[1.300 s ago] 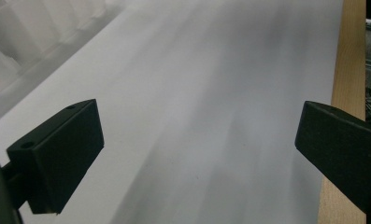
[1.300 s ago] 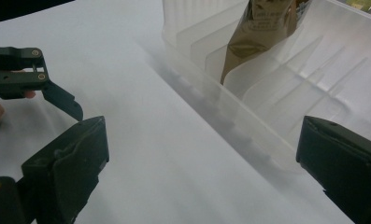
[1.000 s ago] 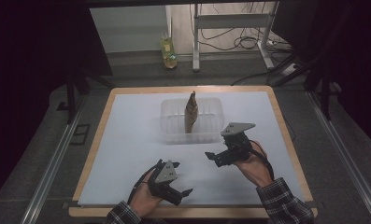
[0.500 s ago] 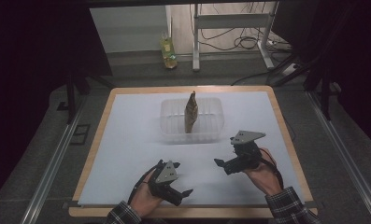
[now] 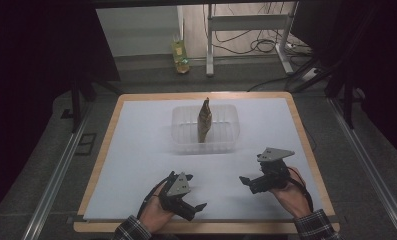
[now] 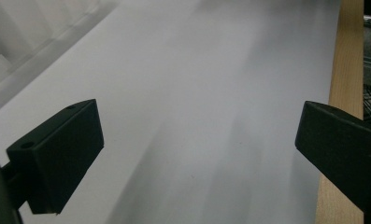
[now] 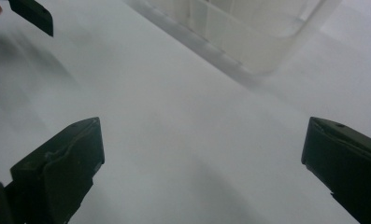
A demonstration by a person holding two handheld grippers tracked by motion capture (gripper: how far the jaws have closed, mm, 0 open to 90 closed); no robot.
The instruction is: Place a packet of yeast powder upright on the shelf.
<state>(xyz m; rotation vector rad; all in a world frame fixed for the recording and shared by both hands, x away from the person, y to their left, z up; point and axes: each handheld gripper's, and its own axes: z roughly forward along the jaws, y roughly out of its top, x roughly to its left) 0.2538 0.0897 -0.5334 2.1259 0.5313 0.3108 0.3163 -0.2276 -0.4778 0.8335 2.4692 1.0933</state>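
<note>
Standing upright in clear plastic tub [image 5: 206,131] at table's far middle: brown pouch [image 5: 204,121], print too small for reading. Sitting on white sheet [image 5: 136,150] over wooden table [image 5: 306,150]. Resting near front edge, well apart from tub: left gripper [image 5: 198,206], jaws gaping wide over bare sheet. Hovering low at right front: right gripper [image 5: 245,180], jaws spread wide, empty, tub corner [image 7: 248,32] lying ahead. Standing on floor beyond table: yellow-green bottle [image 5: 181,54], label unreadable, plus cables [image 5: 251,45]. Nothing blocking path toward tub.
</note>
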